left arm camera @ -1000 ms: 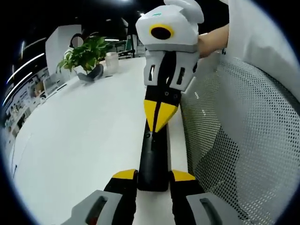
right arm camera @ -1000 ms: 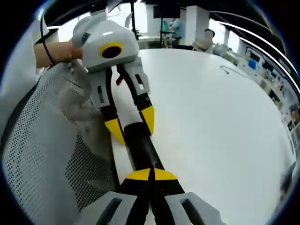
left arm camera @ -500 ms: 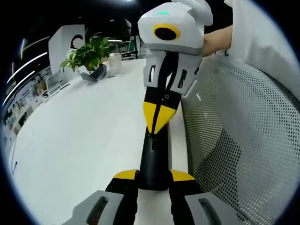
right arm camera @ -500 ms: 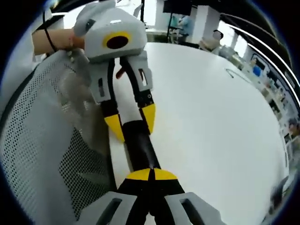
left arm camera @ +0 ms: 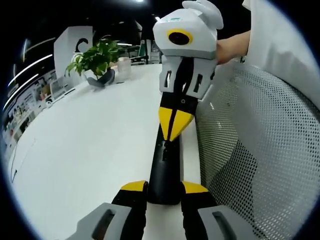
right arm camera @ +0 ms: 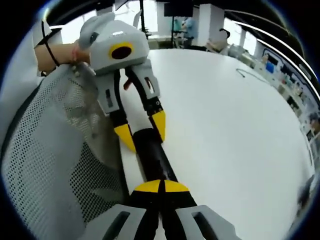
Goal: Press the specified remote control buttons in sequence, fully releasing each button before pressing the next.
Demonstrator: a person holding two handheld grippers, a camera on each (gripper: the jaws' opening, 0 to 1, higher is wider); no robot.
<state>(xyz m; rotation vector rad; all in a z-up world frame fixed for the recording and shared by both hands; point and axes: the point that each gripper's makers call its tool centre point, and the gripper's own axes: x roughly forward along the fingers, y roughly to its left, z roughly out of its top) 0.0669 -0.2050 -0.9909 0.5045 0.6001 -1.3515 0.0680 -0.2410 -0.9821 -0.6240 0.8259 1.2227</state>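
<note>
Black remote control (left arm camera: pixel 165 170) on white bench (left arm camera: pixel 85 145); yellow-tipped black jaws on grey-white left gripper (left arm camera: pixel 164 189) and right gripper (right arm camera: pixel 161 186); white mesh chair back (left arm camera: pixel 260 150); green plant (left arm camera: pixel 95 57).

You have no text to read here: the black remote control (left arm camera: pixel 164 170) shows no legible button labels or brand, both grippers carry no readable markings, and the wall displays far behind the worktop (left arm camera: pixel 90 140) are too blurred to make out.
</note>
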